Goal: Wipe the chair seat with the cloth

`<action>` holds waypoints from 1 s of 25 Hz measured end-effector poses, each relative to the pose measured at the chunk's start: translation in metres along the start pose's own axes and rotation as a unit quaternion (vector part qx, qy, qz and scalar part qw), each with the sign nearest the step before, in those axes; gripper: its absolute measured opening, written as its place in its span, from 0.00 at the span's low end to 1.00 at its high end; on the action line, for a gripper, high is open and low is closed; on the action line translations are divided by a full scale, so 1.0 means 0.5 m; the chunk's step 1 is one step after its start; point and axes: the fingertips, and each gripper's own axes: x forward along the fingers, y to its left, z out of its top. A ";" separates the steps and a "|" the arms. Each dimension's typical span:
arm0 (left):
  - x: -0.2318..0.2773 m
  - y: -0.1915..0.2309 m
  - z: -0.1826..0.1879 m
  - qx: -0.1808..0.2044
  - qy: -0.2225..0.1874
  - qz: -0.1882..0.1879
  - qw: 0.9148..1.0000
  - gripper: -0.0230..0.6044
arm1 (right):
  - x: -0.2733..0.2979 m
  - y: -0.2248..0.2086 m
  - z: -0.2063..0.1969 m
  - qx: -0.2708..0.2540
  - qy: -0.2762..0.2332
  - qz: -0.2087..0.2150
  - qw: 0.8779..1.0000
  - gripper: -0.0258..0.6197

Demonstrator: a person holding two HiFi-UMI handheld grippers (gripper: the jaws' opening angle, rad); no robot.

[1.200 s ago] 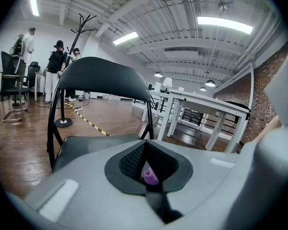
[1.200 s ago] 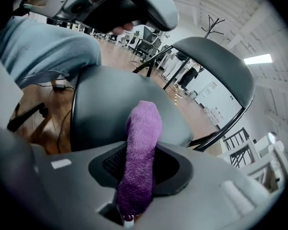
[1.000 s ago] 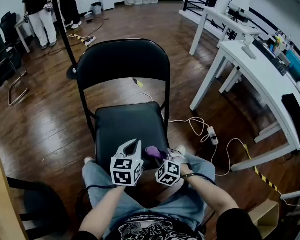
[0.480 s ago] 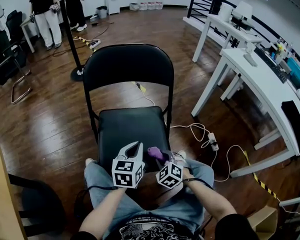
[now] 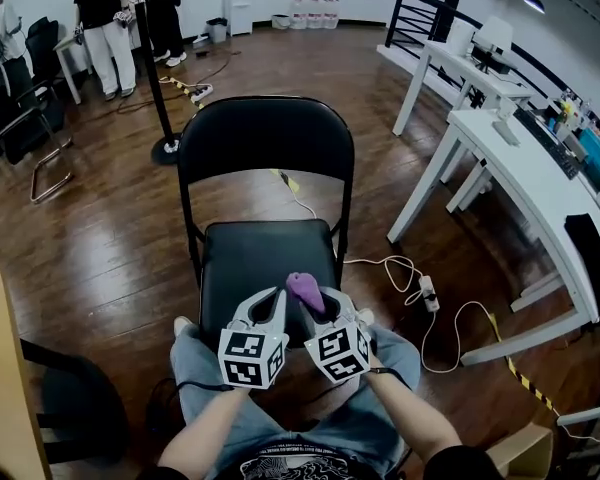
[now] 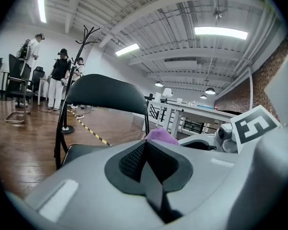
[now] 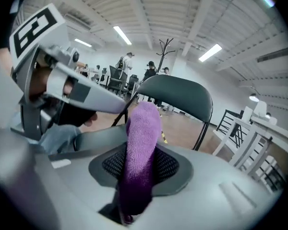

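Observation:
A black folding chair stands in front of me, its padded seat (image 5: 265,260) bare and its backrest (image 5: 267,136) upright. My right gripper (image 5: 318,301) is shut on a purple cloth (image 5: 302,289), which sticks up between the jaws just above the seat's front edge; the same cloth (image 7: 140,155) fills the right gripper view. My left gripper (image 5: 270,304) hovers close beside it on the left, shut with nothing in it. In the left gripper view the cloth (image 6: 162,136) shows just past the closed jaws, with the chair backrest (image 6: 105,93) behind.
A person's knees in jeans (image 5: 202,350) sit under the grippers. White desks (image 5: 525,153) stand to the right, with a cable and power strip (image 5: 425,290) on the wood floor. A coat stand (image 5: 158,78) and standing people (image 5: 105,13) are at the back left.
Both grippers have lifted and tilted upward, drawing closer together. The purple cloth now stands higher over the seat's front edge. The head camera has shifted slightly.

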 end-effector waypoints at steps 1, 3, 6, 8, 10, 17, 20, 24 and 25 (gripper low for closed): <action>-0.010 -0.003 0.005 0.001 -0.006 0.002 1.000 0.04 | -0.008 0.003 0.016 0.017 -0.012 0.000 1.000 0.21; -0.032 -0.007 0.011 0.000 -0.015 0.005 1.000 0.04 | -0.023 0.010 0.045 0.047 -0.036 0.003 0.998 0.21; -0.072 -0.015 0.003 -0.011 -0.018 0.008 1.000 0.04 | -0.052 0.033 0.075 0.069 -0.061 0.009 0.996 0.21; -0.099 -0.022 -0.003 -0.013 -0.018 0.010 1.000 0.04 | -0.074 0.052 0.091 0.080 -0.076 0.012 0.994 0.21; -0.126 -0.029 -0.005 -0.009 -0.020 0.011 1.000 0.04 | -0.096 0.069 0.110 0.098 -0.094 0.015 0.991 0.21; -0.227 -0.049 0.009 0.004 -0.050 0.022 0.999 0.04 | -0.169 0.122 0.157 0.160 -0.147 0.022 0.976 0.21; -0.270 -0.053 0.013 0.006 -0.061 0.027 0.998 0.04 | -0.195 0.158 0.165 0.159 -0.161 0.021 0.974 0.21; -0.319 -0.067 0.010 0.011 -0.073 0.029 0.997 0.04 | -0.226 0.200 0.170 0.160 -0.168 0.017 0.973 0.20; -0.330 -0.070 0.008 0.011 -0.074 0.029 0.997 0.04 | -0.235 0.208 0.173 0.161 -0.171 0.016 0.972 0.20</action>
